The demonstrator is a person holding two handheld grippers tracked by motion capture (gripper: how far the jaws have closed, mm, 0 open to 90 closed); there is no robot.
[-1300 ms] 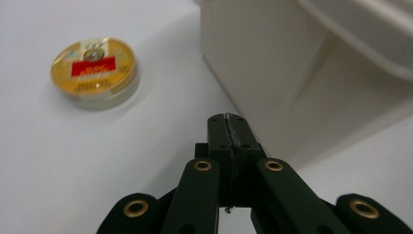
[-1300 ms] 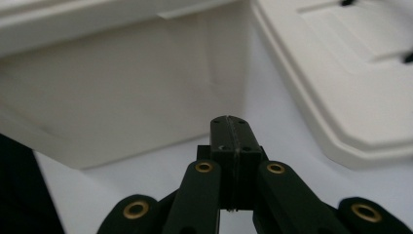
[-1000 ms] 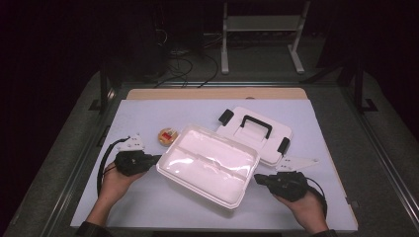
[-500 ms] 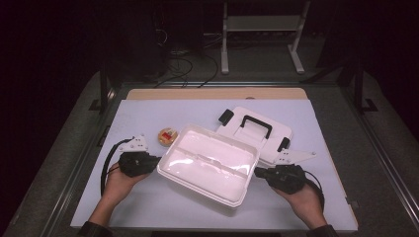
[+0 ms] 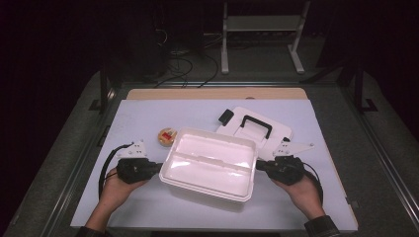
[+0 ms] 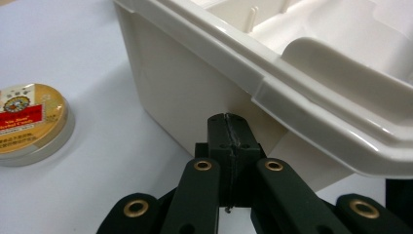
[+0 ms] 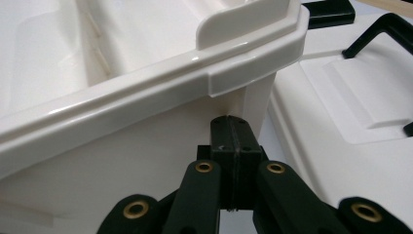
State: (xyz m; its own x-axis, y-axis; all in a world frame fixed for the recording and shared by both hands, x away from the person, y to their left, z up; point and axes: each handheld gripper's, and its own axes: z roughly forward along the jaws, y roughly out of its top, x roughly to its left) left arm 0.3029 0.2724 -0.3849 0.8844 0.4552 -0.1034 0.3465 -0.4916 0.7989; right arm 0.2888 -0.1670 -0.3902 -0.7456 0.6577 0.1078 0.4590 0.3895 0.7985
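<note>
A white plastic box point(image 5: 210, 165) stands open-topped in the middle of the table, with a ridge dividing its inside. My left gripper point(image 5: 157, 168) is shut, its tips pressed against the box's left end wall. My right gripper point(image 5: 260, 166) is shut too and presses the right end wall. In the left gripper view the closed gripper point(image 6: 229, 119) touches the box wall point(image 6: 180, 92) just under the rim. In the right gripper view the closed gripper point(image 7: 233, 122) meets the box wall point(image 7: 122, 151) below the rim corner. Nothing sits between either pair of jaws.
The box's white lid point(image 5: 254, 126), with a black handle and black clips, lies flat behind the box at the right; it shows as the lid point(image 7: 350, 126) beside my right gripper. A small round tin point(image 5: 167, 136) with a red label sits behind the left end; tin point(image 6: 29, 122).
The right gripper has moved left and forward up to the box's right end. The box has turned a little squarer to the table between both grippers.
</note>
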